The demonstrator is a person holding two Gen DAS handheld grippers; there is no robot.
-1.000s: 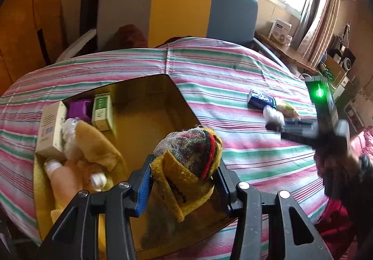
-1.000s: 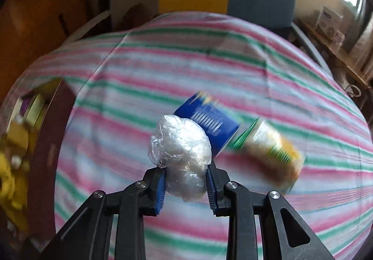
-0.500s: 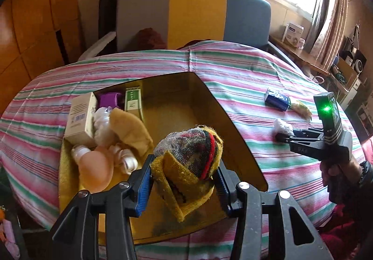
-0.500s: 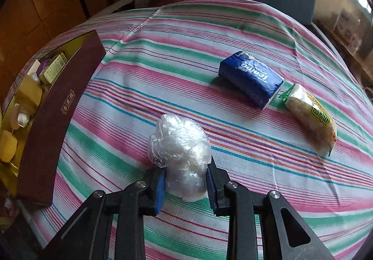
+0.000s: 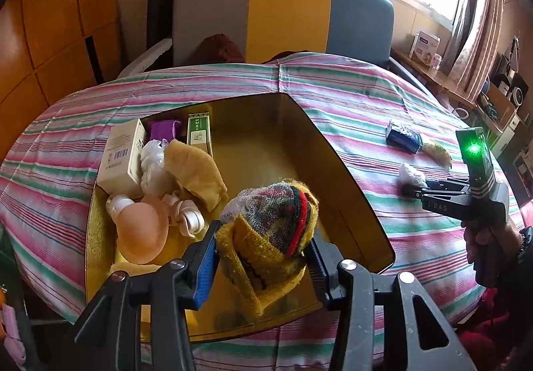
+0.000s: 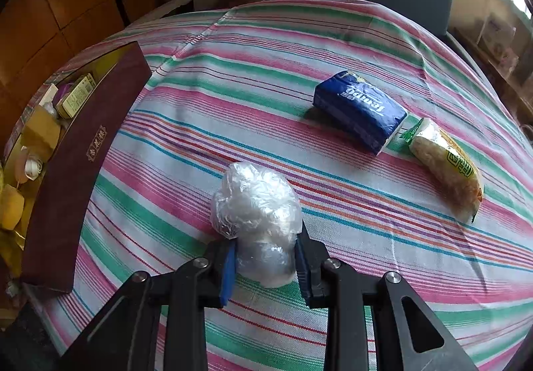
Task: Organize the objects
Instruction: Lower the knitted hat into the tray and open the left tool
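Striped tablecloth [image 6: 333, 38] under right tongs [image 6: 265, 262] clamped on plastic bundle [image 6: 256, 211]; left tongs [image 5: 261, 266] clamped on knitted bundle [image 5: 269, 234].

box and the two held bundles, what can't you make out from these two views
- Knitted bundle, left wrist view: its underside and what the netting wraps, hidden by the left tongs and its own folds.
- Plastic wad, right wrist view: contents lost behind crinkled film; lower part sits between the right tongs.
- Box, right wrist view: most contents hidden by its maroon wall and the picture's left edge.
- Green carton, left wrist view: print too small.
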